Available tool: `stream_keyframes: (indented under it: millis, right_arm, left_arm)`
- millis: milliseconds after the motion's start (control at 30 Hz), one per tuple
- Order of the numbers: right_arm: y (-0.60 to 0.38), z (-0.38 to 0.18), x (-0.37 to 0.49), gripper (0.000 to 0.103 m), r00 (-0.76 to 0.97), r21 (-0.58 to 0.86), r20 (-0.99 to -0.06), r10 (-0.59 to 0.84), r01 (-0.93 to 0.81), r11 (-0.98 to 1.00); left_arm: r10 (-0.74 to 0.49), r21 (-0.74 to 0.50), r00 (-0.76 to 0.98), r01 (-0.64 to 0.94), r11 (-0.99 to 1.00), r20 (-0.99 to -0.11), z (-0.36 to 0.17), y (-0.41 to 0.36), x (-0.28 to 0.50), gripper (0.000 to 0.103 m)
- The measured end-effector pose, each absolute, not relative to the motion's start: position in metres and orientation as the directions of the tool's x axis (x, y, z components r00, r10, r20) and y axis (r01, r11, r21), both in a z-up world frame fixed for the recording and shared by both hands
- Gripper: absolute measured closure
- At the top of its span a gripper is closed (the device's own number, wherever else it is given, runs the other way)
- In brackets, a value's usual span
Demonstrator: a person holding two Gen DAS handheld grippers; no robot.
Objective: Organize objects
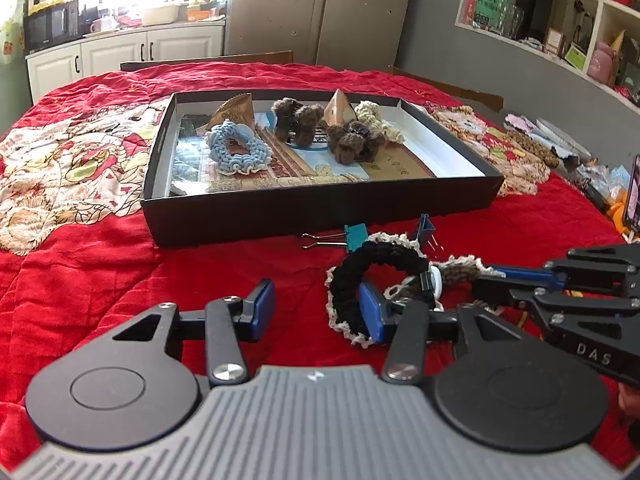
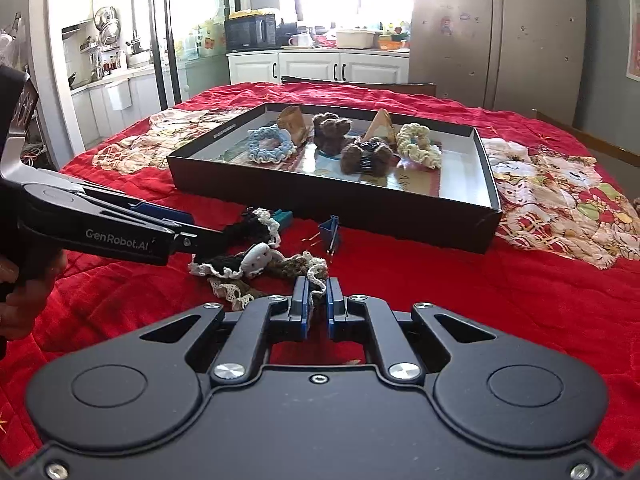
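Observation:
A black crochet scrunchie with cream trim and a brown scrunchie with cream trim lie tangled on the red cloth in front of a black box. My left gripper is open; its right finger sits inside the black scrunchie's loop. My right gripper is shut on the brown scrunchie's edge. In the box lie a blue scrunchie, brown scrunchies and a cream one. The left gripper also shows in the right wrist view.
A teal binder clip and a blue binder clip lie between the scrunchies and the box. Two paper cones stand in the box. Clutter and a phone sit at the table's right edge. Chairs stand behind the table.

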State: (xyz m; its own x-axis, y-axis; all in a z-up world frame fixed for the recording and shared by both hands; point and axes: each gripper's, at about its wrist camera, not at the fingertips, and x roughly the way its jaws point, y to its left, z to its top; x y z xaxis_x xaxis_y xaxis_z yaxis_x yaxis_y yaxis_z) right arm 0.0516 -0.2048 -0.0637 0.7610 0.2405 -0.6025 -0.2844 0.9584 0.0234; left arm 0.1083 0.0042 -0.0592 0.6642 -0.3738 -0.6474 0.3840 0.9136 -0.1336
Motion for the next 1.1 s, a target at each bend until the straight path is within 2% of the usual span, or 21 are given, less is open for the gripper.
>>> stream_keyframes:
  millis: [200, 367, 433, 667, 1100]
  right_arm:
    - [-0.205, -0.064, 0.050, 0.095, 0.763, 0.012, -0.602, 0.235, -0.286, 0.958]
    - [-0.205, -0.065, 0.050, 0.095, 0.763, 0.014, -0.602, 0.236, -0.285, 0.958]
    - [-0.205, -0.064, 0.050, 0.095, 0.763, 0.014, -0.602, 0.236, -0.285, 0.958]
    - [-0.205, -0.064, 0.050, 0.095, 0.764, 0.014, -0.600, 0.237, -0.285, 0.958]
    - [-0.208, -0.056, 0.046, 0.095, 0.781, 0.007, -0.578, 0.239, -0.287, 0.958]
  left_arm:
    - [-0.358, -0.078, 0.666, 0.411, 0.908, -0.654, -0.062, -0.008, 0.105, 0.063]
    - [-0.363, -0.069, 0.661, 0.426, 0.902, -0.657, -0.063, -0.015, 0.104, 0.081]
    - [-0.364, -0.066, 0.659, 0.431, 0.900, -0.658, -0.063, -0.018, 0.103, 0.085]
    - [-0.364, -0.074, 0.660, 0.424, 0.903, -0.657, -0.062, -0.018, 0.102, 0.089]
    - [-0.375, -0.082, 0.681, 0.421, 0.903, -0.629, -0.049, -0.010, 0.094, 0.089]
